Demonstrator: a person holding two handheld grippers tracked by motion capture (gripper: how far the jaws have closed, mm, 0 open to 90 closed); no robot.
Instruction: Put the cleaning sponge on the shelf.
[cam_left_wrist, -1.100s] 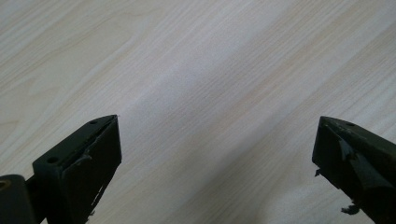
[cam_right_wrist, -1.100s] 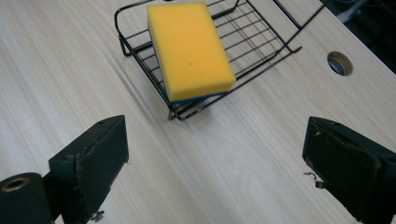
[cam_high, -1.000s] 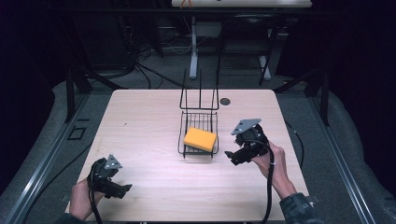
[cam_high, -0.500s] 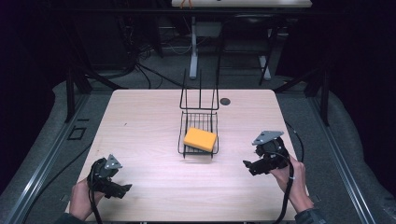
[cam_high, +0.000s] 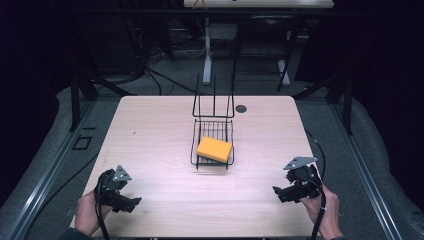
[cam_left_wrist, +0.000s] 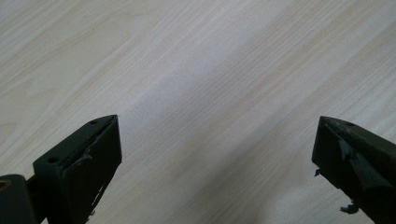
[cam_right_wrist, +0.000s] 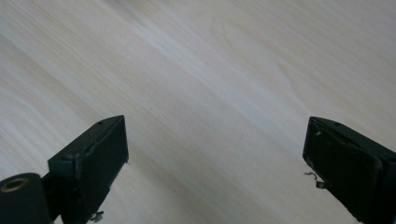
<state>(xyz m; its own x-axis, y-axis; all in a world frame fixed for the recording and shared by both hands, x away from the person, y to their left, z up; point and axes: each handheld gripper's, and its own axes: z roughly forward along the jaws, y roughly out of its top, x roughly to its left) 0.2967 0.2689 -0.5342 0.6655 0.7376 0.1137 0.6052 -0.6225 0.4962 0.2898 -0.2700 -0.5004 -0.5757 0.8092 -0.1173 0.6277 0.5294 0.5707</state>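
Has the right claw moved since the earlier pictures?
Yes. In the high view the right claw has drawn away from the wire basket toward the table's near right corner.

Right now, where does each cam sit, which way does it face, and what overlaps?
High view: above the person's side, looking forward and down on the wooden table, wire basket with orange sponge; both hands, left tongs, right tongs.
Left gripper view: rides the left tongs, facing bare tabletop; open jaws rise from the bottom.
Right gripper view: same on the right tongs.
Shared: the tabletop's pale wood grain.
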